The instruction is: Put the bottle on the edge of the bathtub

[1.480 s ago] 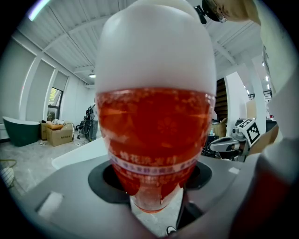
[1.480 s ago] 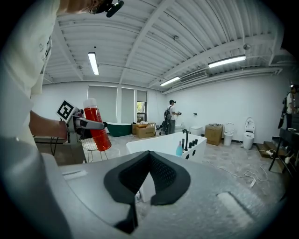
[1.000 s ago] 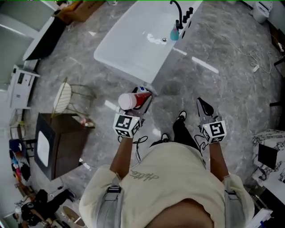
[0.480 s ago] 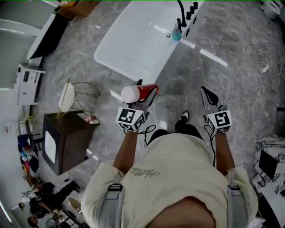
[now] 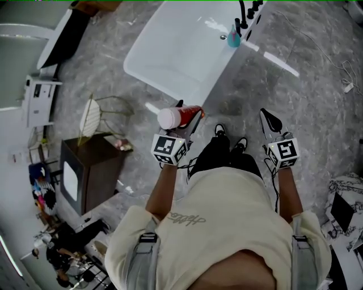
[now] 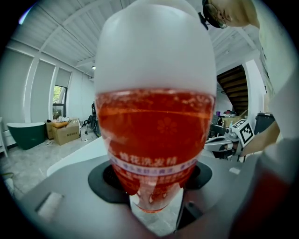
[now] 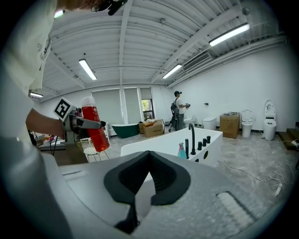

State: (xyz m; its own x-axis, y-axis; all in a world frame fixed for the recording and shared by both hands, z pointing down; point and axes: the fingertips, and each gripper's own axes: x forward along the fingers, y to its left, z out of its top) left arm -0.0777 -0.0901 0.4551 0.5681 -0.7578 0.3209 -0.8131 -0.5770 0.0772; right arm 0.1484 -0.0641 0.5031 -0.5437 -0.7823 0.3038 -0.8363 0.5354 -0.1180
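A red bottle (image 5: 182, 116) with a white cap lies tilted in my left gripper (image 5: 190, 115), cap toward the left, just short of the near end of the white bathtub (image 5: 164, 82). In the left gripper view the bottle (image 6: 156, 135) fills the frame, and the left gripper (image 6: 154, 191) is shut on its lower part. My right gripper (image 5: 267, 118) hangs to the right over the grey floor, shut with nothing in it. The right gripper view shows its black pads (image 7: 161, 179) meeting, with the bottle (image 7: 96, 127) at the left and the bathtub (image 7: 161, 145) ahead.
A teal bottle (image 5: 233, 38) and a black faucet (image 5: 244, 11) stand on the tub's far right edge. A dark cabinet (image 5: 91, 173) and a wire chair (image 5: 93, 116) are to the left. Cables (image 5: 346, 85) lie on the floor at the right. The person's feet (image 5: 227, 139) stand below the tub.
The person has stepped closer to the bathtub, so the held bottle now sits near its near end. Both grippers keep their hold and state.
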